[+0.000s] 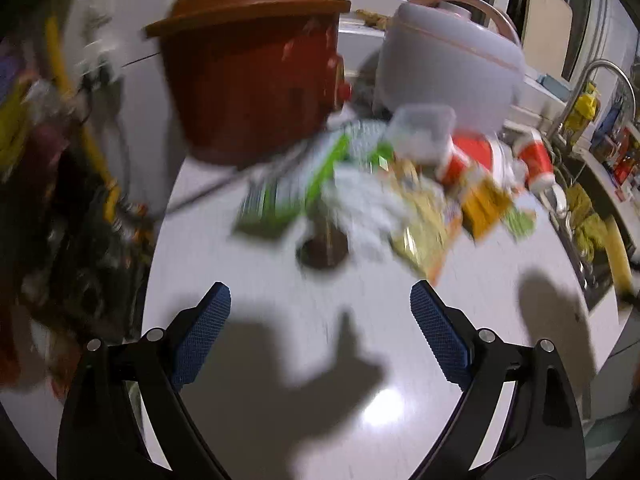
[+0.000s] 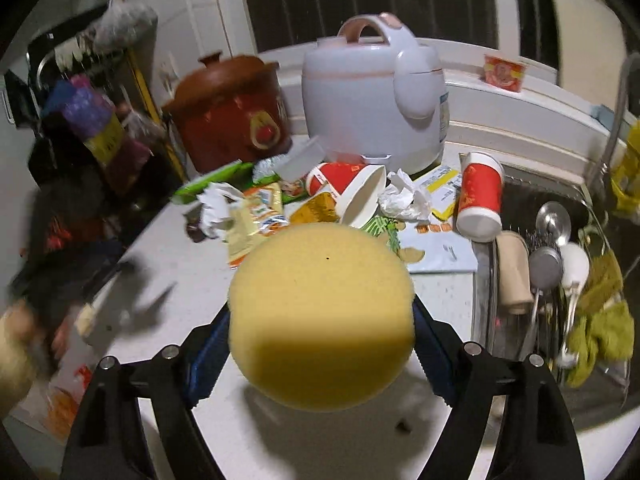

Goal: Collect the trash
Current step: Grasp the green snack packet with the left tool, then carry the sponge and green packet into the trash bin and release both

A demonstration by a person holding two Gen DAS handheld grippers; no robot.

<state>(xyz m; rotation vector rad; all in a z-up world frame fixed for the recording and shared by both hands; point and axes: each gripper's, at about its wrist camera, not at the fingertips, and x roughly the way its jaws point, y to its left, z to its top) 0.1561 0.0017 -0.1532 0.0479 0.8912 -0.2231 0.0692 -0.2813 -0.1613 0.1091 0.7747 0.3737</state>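
A heap of trash lies on the white counter [image 1: 256,332]: a green wrapper [image 1: 292,184], crumpled white paper [image 1: 360,208], a yellow snack bag [image 1: 420,224], red paper cups [image 1: 536,160] and a clear plastic box [image 1: 420,132]. My left gripper [image 1: 320,300] is open and empty, just short of the heap. In the right wrist view the heap shows too: a tipped red cup [image 2: 352,188], an upright red cup [image 2: 480,196], crumpled paper [image 2: 400,196]. My right gripper [image 2: 320,320] is shut on a yellow sponge [image 2: 320,316], held above the counter in front of the heap.
A brown clay pot [image 1: 248,72] and a white rice cooker [image 1: 452,60] stand behind the heap. A sink [image 2: 560,280] with a ladle, utensils and a green cloth lies to the right. A cluttered rack [image 2: 80,140] is at the left. A dark crumb [image 2: 404,426] lies on the counter.
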